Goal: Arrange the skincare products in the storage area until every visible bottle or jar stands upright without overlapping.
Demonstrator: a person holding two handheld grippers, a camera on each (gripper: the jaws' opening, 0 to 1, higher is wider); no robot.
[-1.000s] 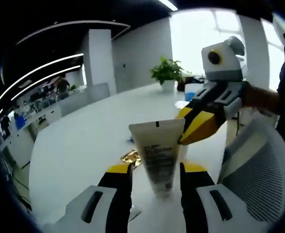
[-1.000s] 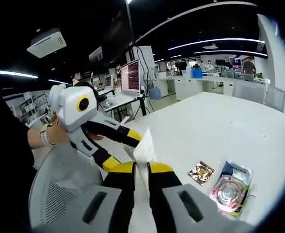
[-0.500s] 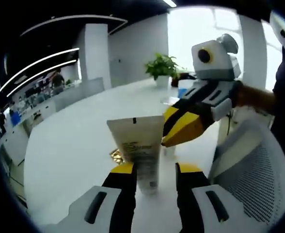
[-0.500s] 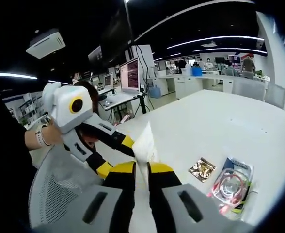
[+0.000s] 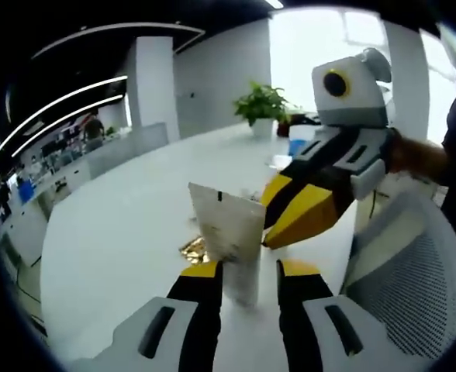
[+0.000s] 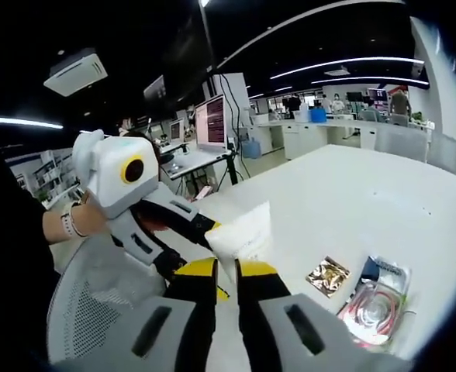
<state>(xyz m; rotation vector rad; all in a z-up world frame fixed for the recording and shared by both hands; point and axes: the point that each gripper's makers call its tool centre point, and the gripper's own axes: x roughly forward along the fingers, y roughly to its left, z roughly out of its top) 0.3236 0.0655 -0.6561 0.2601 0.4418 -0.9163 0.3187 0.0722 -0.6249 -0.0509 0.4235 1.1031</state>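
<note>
White, seemingly flat-crimped tube (image 5: 229, 242)

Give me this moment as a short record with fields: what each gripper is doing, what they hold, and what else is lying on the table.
held item: white tube, crimped flat end up, lifted over the table
left gripper: shut on the tube's lower part
right gripper: shut on the tube's upper edge
surface: white table
on the table: gold foil sachet; clear packet with pink contents, beside the sachet
beside the table: grey mesh chair
background: potted plant at the table's far end
</note>
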